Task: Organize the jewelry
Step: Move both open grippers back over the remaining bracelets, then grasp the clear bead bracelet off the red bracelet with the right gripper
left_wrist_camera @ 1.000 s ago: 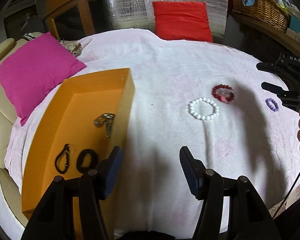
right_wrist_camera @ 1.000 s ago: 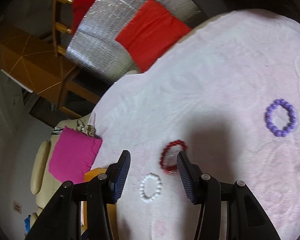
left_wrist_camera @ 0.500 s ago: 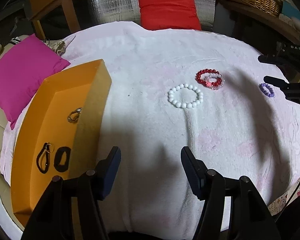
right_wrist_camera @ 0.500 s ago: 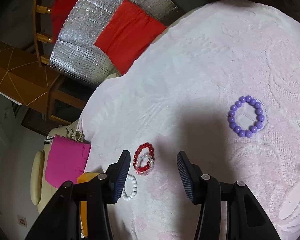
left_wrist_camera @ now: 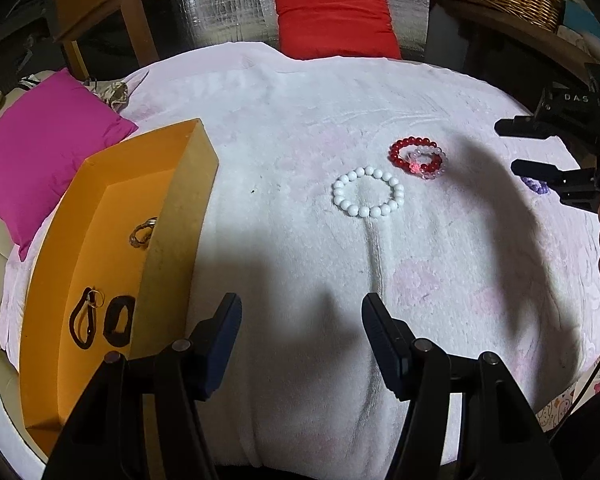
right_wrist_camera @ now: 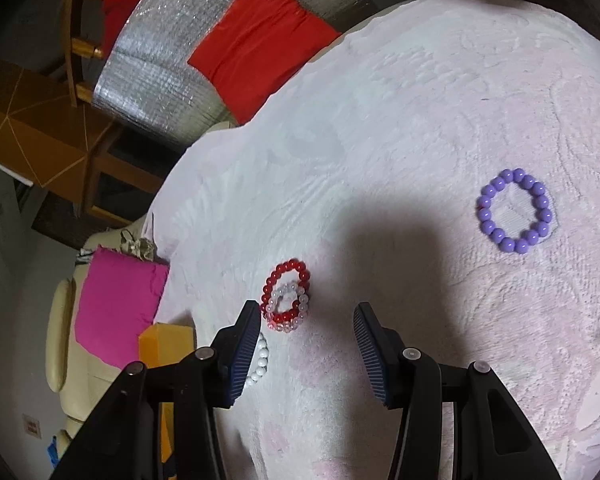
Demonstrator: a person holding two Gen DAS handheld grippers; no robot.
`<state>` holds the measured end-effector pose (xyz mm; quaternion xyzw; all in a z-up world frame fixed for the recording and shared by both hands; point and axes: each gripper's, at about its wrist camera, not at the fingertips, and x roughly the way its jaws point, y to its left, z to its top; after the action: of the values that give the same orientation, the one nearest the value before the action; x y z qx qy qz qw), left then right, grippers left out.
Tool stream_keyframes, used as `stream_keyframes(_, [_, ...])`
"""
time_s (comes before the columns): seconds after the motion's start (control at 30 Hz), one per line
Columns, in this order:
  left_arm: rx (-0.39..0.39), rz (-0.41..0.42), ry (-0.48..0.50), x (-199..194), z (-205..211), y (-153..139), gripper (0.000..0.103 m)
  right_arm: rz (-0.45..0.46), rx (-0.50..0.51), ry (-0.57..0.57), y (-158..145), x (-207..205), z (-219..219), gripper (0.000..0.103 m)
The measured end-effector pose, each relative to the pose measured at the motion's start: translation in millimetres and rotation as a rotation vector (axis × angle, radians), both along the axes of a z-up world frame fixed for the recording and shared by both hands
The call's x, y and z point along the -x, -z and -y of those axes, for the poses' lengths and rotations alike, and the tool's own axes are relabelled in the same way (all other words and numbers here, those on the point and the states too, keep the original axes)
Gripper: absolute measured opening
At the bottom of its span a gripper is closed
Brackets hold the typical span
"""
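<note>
Both claws are held apart with nothing between them: the left claw [left_wrist_camera: 302, 320] above bare white blanket [left_wrist_camera: 300, 120], the right claw [right_wrist_camera: 306, 326] just short of the red bracelet [right_wrist_camera: 286, 294]. A white bracelet [left_wrist_camera: 368, 191] lies nearby, a purple bracelet [right_wrist_camera: 516, 216] well apart, and small items inside the orange box [left_wrist_camera: 172, 216].

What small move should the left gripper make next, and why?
Probably ease the left gripper forward and down to the white round-bead bracelet. Its jaws stand open and empty, that bracelet lies loose on the pale pink blanket straight ahead, and the open orange box beside it already holds small pieces.
</note>
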<state>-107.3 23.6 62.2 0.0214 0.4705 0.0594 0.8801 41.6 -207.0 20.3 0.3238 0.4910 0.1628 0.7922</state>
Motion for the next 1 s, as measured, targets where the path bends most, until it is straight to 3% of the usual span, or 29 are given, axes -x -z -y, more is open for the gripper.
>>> stream_keyframes(0.53, [-0.004,0.004,-0.008,-13,-7,6,0.065,-0.021,0.058,-0.04,14,-6,-24,0.052])
stream_keyframes(1.0, [0.024,0.03,-0.004,-55,0,13,0.066,0.008,0.086,-0.084,21,-22,-44,0.052])
